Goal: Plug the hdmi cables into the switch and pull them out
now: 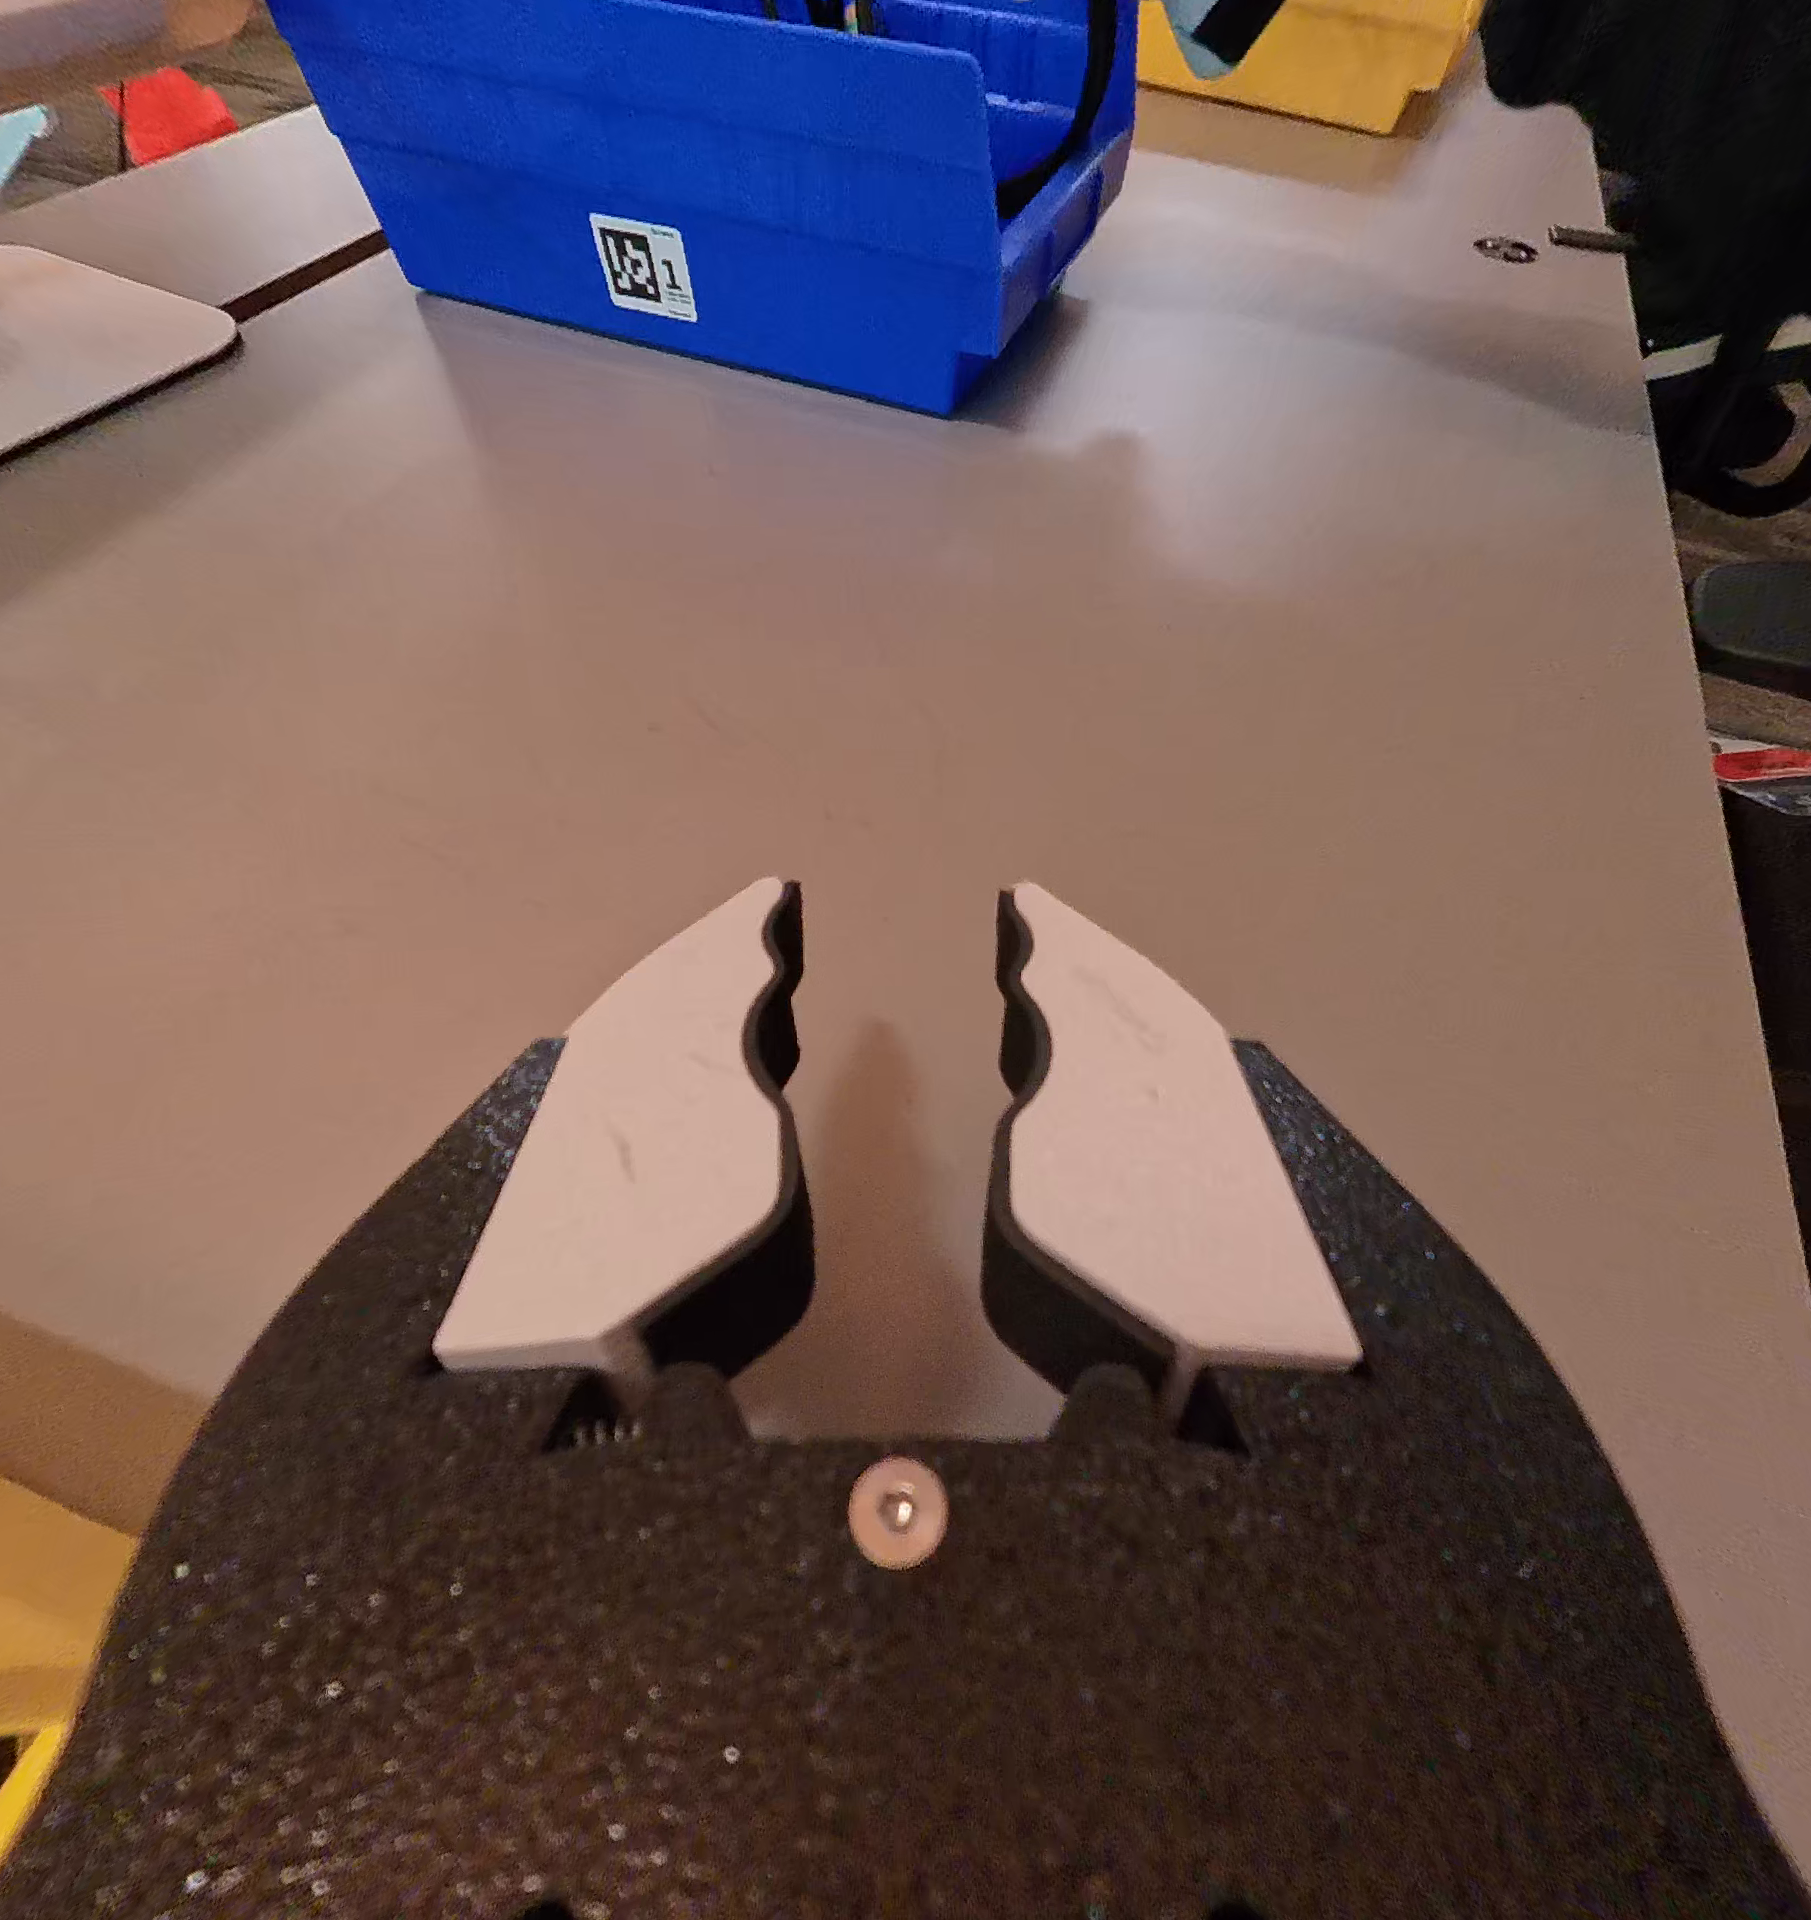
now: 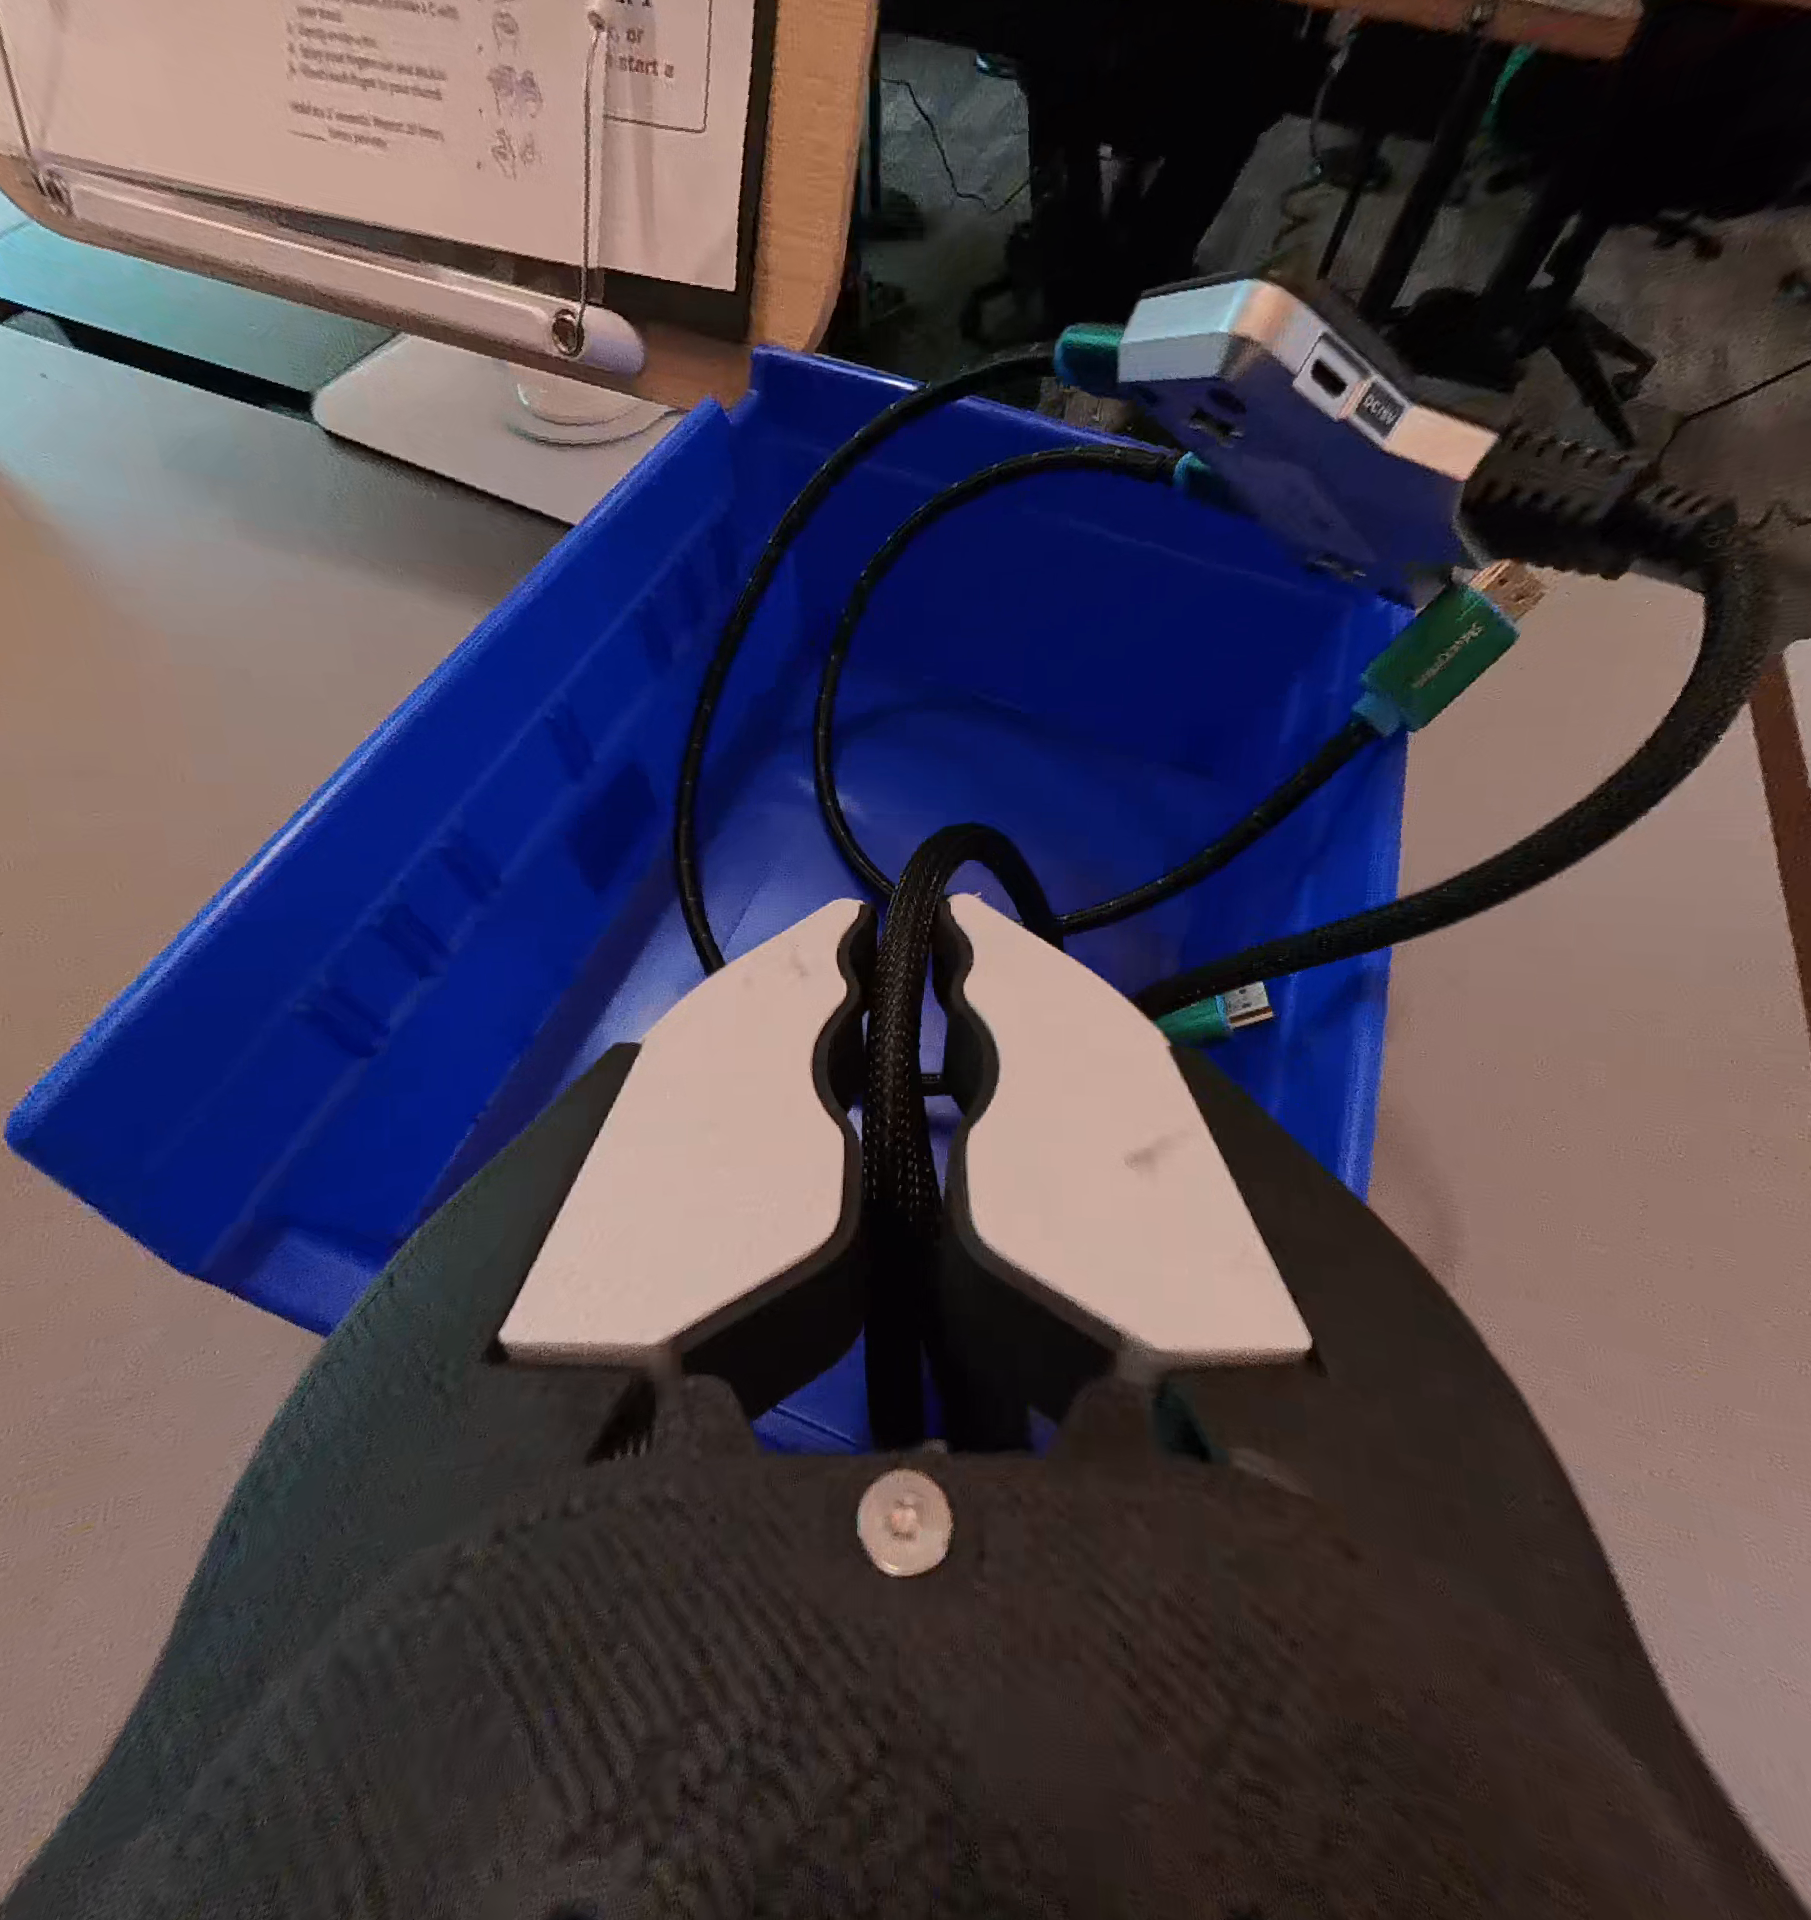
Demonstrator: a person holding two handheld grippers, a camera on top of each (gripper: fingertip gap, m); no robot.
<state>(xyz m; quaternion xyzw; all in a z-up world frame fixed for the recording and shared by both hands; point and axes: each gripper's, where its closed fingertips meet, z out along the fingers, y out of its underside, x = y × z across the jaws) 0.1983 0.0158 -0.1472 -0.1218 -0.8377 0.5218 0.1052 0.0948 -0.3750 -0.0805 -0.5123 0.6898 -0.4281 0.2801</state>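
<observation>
In the right wrist view my right gripper (image 2: 906,914) is shut on a thick black braided cable (image 2: 896,1049) above the blue bin (image 2: 465,883). That cable loops out to the right and up to the silver and blue HDMI switch (image 2: 1296,416), which hangs tilted over the bin's far right corner. Two thin black cables with green plugs enter the switch's left side (image 2: 1088,353). A loose green HDMI plug (image 2: 1441,655) sticks up at the bin's right wall, another (image 2: 1223,1013) lies lower. In the left wrist view my left gripper (image 1: 899,894) is open and empty over the bare grey table (image 1: 880,644), well short of the blue bin (image 1: 735,208).
A monitor on a white stand (image 2: 444,416) stands behind the bin at the left. A flat grey stand base (image 1: 59,343) lies at the table's left. A yellow bin (image 1: 1316,62) sits behind the blue one. The table's right edge (image 1: 1690,623) drops to dark bags and floor.
</observation>
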